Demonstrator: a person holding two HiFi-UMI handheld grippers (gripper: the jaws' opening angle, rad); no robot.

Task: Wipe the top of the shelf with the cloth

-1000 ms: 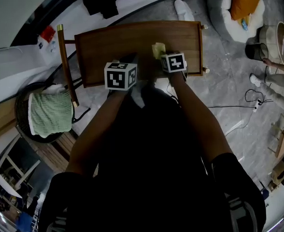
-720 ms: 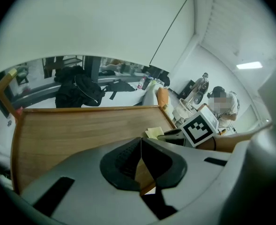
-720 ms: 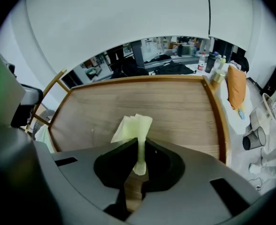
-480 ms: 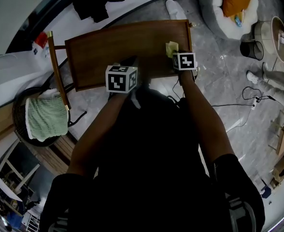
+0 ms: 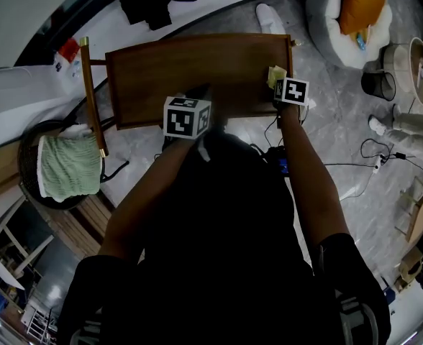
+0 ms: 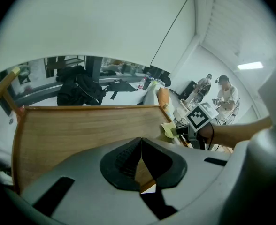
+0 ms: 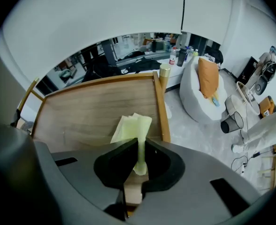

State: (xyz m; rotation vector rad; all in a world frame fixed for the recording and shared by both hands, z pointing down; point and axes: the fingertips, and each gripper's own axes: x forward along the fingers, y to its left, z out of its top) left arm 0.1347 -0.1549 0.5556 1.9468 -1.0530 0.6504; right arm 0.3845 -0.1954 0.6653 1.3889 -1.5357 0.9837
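Observation:
The wooden shelf top [image 5: 183, 74] lies ahead of me, brown with a raised rim. My right gripper [image 5: 280, 86] is at its near right corner, shut on a pale yellow cloth [image 5: 275, 74] that lies against the wood [image 7: 91, 111]. In the right gripper view the cloth [image 7: 132, 129] fans out from between the closed jaws toward the right rim. My left gripper [image 5: 197, 93] hangs over the near edge at the middle, jaws shut with nothing in them [image 6: 140, 156]. The left gripper view shows the cloth [image 6: 168, 128] and the right gripper at the shelf's right end.
A round dark basket holding a green towel [image 5: 69, 165] stands left of the shelf. A white beanbag with an orange cushion [image 5: 361, 6] sits at the upper right. A cable [image 5: 355, 165] runs over the grey floor. A person [image 5: 406, 124] sits at the far right.
My right gripper has slid the cloth rightward along the near edge, from mid-shelf to the right corner. The left gripper has stayed about where it was.

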